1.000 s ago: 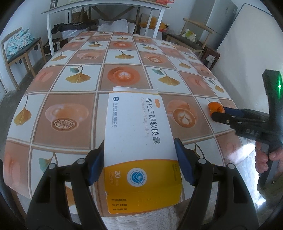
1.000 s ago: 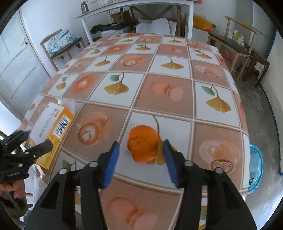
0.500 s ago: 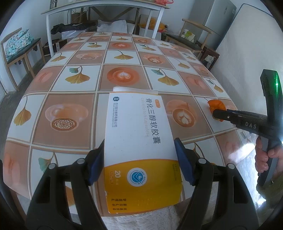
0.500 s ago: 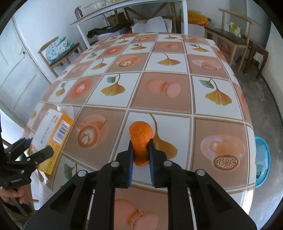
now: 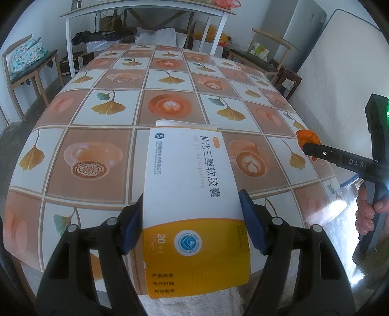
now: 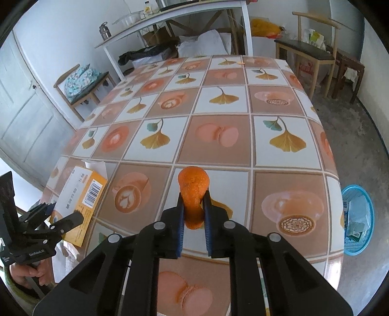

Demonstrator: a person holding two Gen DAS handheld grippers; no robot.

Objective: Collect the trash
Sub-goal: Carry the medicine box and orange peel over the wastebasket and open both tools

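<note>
My left gripper (image 5: 192,218) is shut on a white and yellow medicine box (image 5: 192,194) at the near edge of the patterned table (image 5: 102,116). The box also shows in the right wrist view (image 6: 80,192), held by the left gripper (image 6: 58,216). My right gripper (image 6: 193,209) is shut on a piece of orange peel (image 6: 193,194) and holds it above the table (image 6: 218,107). The peel also shows in the left wrist view (image 5: 308,138) at the tip of the right gripper (image 5: 313,148).
A blue basket (image 6: 357,218) with scraps in it stands on the floor to the right of the table. Wooden chairs (image 6: 313,51) and a white table (image 6: 170,17) stand beyond the far end. A white door (image 6: 22,116) is at left.
My right gripper closed on the orange peel and lifted it off the table. My left gripper has kept hold of the box and risen slightly.
</note>
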